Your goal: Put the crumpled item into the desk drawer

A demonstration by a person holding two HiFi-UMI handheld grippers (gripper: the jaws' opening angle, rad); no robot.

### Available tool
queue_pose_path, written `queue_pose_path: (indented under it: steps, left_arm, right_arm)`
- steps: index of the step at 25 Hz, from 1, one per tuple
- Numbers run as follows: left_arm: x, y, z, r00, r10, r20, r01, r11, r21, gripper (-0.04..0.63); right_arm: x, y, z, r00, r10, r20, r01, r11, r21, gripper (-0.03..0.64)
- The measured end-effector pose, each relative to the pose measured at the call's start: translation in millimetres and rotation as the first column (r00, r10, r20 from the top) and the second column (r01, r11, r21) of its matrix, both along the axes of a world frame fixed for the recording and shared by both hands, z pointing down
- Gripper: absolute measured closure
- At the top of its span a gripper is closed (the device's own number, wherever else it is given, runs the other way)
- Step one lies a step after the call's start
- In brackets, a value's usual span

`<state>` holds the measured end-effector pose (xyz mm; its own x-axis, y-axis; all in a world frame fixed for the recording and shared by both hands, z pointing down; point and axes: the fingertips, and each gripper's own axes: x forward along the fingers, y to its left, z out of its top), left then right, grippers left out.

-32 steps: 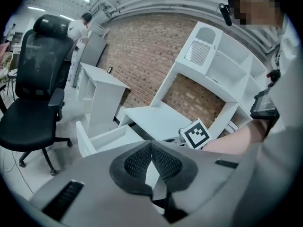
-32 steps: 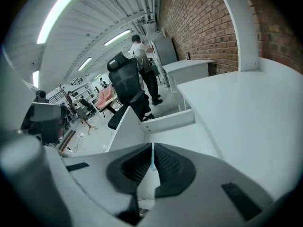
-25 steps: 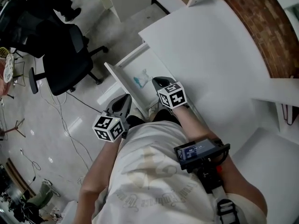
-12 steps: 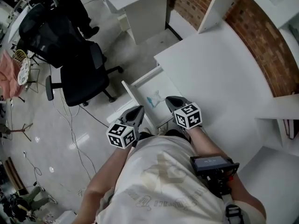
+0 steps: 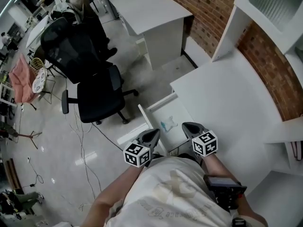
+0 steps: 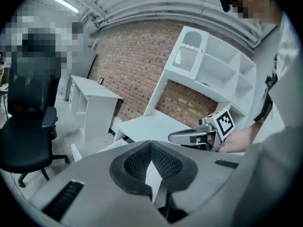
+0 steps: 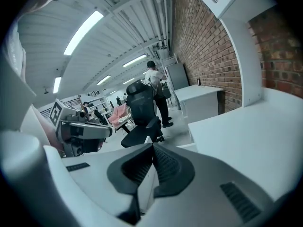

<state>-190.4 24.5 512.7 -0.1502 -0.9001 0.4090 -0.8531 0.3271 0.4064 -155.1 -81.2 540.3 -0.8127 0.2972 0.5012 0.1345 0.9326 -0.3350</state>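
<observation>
The crumpled item (image 5: 167, 125), a small white and blue wad, lies inside the open white drawer (image 5: 160, 103) that sticks out from the desk (image 5: 227, 98). Both grippers hang side by side above the drawer's near end, close to the person's chest. My left gripper (image 5: 154, 133) is shut with nothing between its pads (image 6: 151, 143). My right gripper (image 5: 188, 125) is also shut and empty (image 7: 152, 146). Each gripper view shows the other gripper beside it: the right gripper (image 6: 189, 137) and the left gripper (image 7: 90, 130). The item is out of sight in both gripper views.
A black office chair (image 5: 97, 96) stands on the floor left of the drawer, with cables (image 5: 80, 141) trailing near it. A second white desk (image 5: 151, 13) sits beyond, by the brick wall (image 5: 208, 8). White shelving (image 5: 270, 13) rises over the desk. A person (image 7: 154, 86) stands far off.
Both grippers have risen away from the drawer, the right one more. The head view has pulled back and now takes in more of the room. The crumpled item stays in the drawer.
</observation>
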Motion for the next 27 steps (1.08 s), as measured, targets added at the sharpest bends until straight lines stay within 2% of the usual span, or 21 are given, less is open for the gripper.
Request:
queue_pose_path:
  steps: [4, 10, 27]
  left_arm:
    - [-9.9, -3.8, -6.3, 1.000, -0.010, 0.020, 0.009, 1.000, 0.014, 0.574]
    - [1.0, -7.7, 6.9, 1.000, 0.020, 0.002, -0.020, 1.000, -0.011, 0.574]
    - [-22.7, -14.9, 13.0, 0.999, -0.049, 0.004, 0.049, 0.999, -0.024, 0.574]
  right_arm:
    - [-3.5, -3.4, -7.4, 0.999, 0.003, 0.032, -0.003, 1.000, 0.011, 0.594]
    - [-4.9, -4.8, 0.2, 0.999, 0.011, 0.036, -0.011, 1.000, -0.003, 0.594]
    - [-32.1, -14.8, 17.1, 0.999, -0.049, 0.013, 0.050, 0.998, -0.030, 0.594]
